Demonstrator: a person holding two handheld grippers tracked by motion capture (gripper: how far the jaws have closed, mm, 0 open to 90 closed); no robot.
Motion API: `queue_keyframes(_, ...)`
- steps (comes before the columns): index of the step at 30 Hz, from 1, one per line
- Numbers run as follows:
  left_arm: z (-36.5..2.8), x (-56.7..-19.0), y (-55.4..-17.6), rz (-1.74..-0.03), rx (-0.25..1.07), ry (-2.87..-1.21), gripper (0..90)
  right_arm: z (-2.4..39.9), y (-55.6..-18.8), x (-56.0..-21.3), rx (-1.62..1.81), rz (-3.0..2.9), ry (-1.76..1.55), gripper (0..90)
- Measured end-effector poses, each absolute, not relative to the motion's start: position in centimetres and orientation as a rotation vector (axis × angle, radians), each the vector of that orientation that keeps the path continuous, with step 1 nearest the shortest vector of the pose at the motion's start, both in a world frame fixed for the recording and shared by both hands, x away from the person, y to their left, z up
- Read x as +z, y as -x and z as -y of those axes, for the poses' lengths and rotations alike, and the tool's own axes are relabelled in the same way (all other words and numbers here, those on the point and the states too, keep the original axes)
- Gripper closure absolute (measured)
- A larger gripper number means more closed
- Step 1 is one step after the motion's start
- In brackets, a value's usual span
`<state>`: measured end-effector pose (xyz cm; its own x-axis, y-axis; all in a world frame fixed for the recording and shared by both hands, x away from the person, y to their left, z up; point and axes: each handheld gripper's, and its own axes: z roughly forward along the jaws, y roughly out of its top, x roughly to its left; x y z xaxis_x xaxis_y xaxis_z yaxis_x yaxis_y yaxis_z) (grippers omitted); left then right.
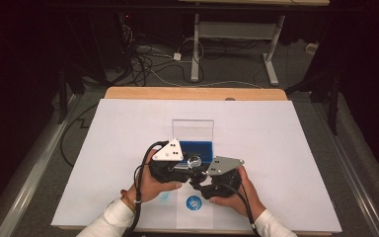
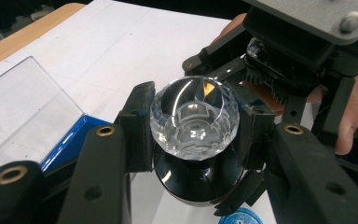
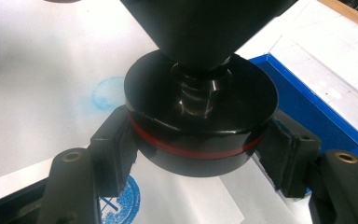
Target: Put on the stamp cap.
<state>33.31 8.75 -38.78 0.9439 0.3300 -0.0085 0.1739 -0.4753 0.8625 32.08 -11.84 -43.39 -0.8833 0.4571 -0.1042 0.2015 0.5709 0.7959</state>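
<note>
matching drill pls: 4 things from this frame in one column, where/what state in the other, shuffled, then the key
1. faceted glass knob
2. black base
3. round blue sticker
4. blue case

A. flat on the white sheet, near the table's front edge
B. clamped by the right gripper
C. clear lid standing open
D. clamped by the left gripper

Pairs: 1-D, 2-B, 3-A, 4-C

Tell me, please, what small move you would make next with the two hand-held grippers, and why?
Probably a gentle twist of one against the other. The left hand-held gripper is shut on the clear faceted knob, the right hand-held gripper is shut on the black base with its red ring, and a short neck joins them. They are held above the white sheet, near the blue case.
</note>
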Motion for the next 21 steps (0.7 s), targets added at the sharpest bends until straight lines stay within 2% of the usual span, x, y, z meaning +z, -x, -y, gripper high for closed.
queue_keyframes(7,-8.94,-38.58,-33.29,-0.357,0.198,-2.071,54.1,11.86,-32.05,-43.40,1.190,-2.498,-0.556,29.2)
queue_keyframes(21,-9.44,-38.00,-33.10,-0.357,0.232,-2.070,54.1,12.36,-32.08,-43.26,1.144,-2.493,-0.539,27.6)
